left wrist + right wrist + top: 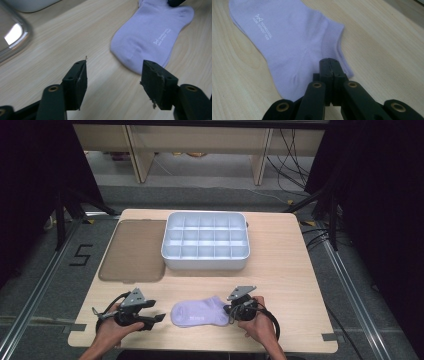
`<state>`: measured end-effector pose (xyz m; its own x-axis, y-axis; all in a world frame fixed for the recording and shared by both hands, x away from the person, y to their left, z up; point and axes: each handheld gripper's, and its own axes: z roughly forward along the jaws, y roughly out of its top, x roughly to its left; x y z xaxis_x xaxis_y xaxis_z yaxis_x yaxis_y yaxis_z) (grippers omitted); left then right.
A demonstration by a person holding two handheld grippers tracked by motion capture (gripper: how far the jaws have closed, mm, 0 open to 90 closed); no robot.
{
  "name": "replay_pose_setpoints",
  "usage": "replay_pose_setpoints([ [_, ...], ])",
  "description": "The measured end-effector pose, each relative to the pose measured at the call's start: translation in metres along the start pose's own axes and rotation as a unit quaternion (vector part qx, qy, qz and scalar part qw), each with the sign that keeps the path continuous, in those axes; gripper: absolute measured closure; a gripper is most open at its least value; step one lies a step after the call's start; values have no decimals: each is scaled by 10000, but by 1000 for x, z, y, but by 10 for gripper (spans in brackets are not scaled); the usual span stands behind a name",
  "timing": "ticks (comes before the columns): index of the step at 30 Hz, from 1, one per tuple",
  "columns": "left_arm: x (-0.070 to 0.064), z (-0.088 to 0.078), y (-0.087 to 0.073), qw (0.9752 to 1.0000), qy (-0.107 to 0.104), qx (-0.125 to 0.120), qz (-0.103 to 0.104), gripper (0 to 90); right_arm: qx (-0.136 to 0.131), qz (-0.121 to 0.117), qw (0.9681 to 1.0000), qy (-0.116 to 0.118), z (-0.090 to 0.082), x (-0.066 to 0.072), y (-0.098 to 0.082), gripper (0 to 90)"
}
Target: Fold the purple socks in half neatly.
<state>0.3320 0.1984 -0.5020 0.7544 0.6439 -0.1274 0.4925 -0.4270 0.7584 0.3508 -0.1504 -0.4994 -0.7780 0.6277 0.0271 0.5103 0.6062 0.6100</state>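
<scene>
Sock point(197, 313), lilac, lies flat at near edge of table point(280, 265), between both grippers. R gripper point(234, 309) has jaws pressed together at the sock's cuff end; looks like pinching the fabric edge, can't confirm cloth is actually between the pads. L gripper point(113, 82) spread, nothing between jaws, toe end just ahead to its right. Step, imo: getting a 2-pt hold on sock. Next: L slides onto toe and closes. Divider bin point(206, 240) sits far centre, empty; lid point(134, 250) to its left.
</scene>
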Motion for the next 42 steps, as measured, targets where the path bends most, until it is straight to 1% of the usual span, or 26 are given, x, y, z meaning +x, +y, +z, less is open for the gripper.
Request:
replay_pose_setpoints([
  [1, -1, 4, 2, 10000, -51, -15, -74, 402, 79, 2, 10000, 6, -2, 0, 1, 900],
  [4, -7, 18, 10, 10000, -51, 21, -37, 470, 5, 39, 10000, -17, 1, 0, 0, 900],
  [6, -10, 23, 12, 9998, -108, 135, 50, 482, -6, 26, 10000, -6, 1, 0, 0, 900],
  [9, -15, 31, 15, 9993, -37, 310, 194, 522, 100, 78, 9999, 7, -1, 1, 0, 900],
  [11, -18, 36, 14, 9992, -12, 356, 163, 566, 27, 72, 10000, -52, 0, 1, 0, 900],
  [14, -21, 37, 15, 9980, -127, 486, 386, 656, 72, 13, 10000, 5, -1, 0, 0, 900],
  [15, -22, 38, 16, 9978, -155, 480, 422, 696, -19, 27, 10000, 22, 0, 0, 0, 900],
  [18, -20, 40, 16, 9973, -272, 427, 539, 795, 54, 3, 10000, -3, -1, 0, 0, 900],
  [19, -21, 40, 15, 9978, -334, 405, 412, 795, 54, 3, 10000, -3, -1, 0, 0, 900],
  [20, -20, 40, 15, 9978, -347, 392, 412, 804, 40, -36, 10000, 1, -1, 0, 0, 898],
  [21, -19, 39, 15, 9971, -366, 408, 525, 809, 36, -2, 10000, 33, -2, 1, 1, 890],
  [22, -21, 40, 15, 9981, -336, 350, 372, 811, 36, -5, 10000, 16, -2, 1, 1, 885],
  [23, -21, 40, 15, 9982, -381, 302, 360, 812, 5, -4, 10000, -3, -2, 2, 2, 882],
  [24, -20, 39, 15, 9977, -430, 281, 441, 814, -187, -46, 9998, -34, -2, 5, 5, 883],
  [25, -20, 39, 15, 9977, -430, 281, 441, 814, -187, -46, 9998, -34, -2, 5, 5, 883],
  [26, -19, 38, 16, 9977, -432, 264, 441, 814, -382, -124, 9991, 116, -3, 11, 10, 883],
  [27, -20, 37, 16, 9979, -445, 218, 407, 814, -382, -124, 9991, 116, -3, 11, 10, 883],
  [30, -22, 32, 19, 9980, -453, 166, 411, 815, -358, -323, 9982, 344, 1, 26, 18, 883],
  [31, -21, 31, 21, 9972, -475, 191, 547, 815, -330, -328, 9981, 402, 6, 33, 20, 883],
  [32, -22, 31, 21, 9973, -522, 156, 482, 815, -344, -405, 9976, 442, 9, 35, 22, 883],
  [34, -23, 29, 22, 9971, -535, 166, 508, 816, -188, -528, 9969, 553, 19, 46, 29, 888],
  [35, -24, 29, 21, 9976, -560, 135, 395, 816, -188, -528, 9969, 553, 19, 46, 29, 888],
  [38, -23, 24, 23, 9974, -593, 88, 411, 818, 23, -774, 9954, 559, 30, 58, 34, 897],
  [39, -24, 22, 23, 9976, -567, 103, 379, 819, 24, -803, 9950, 588, 32, 60, 36, 897],
  [40, -22, 17, 25, 9968, -665, 35, 452, 819, -40, -807, 9949, 600, 36, 65, 38, 897],
  [42, -21, 14, 25, 9969, -619, 69, 473, 818, -64, -796, 9947, 650, 38, 67, 39, 898],
])
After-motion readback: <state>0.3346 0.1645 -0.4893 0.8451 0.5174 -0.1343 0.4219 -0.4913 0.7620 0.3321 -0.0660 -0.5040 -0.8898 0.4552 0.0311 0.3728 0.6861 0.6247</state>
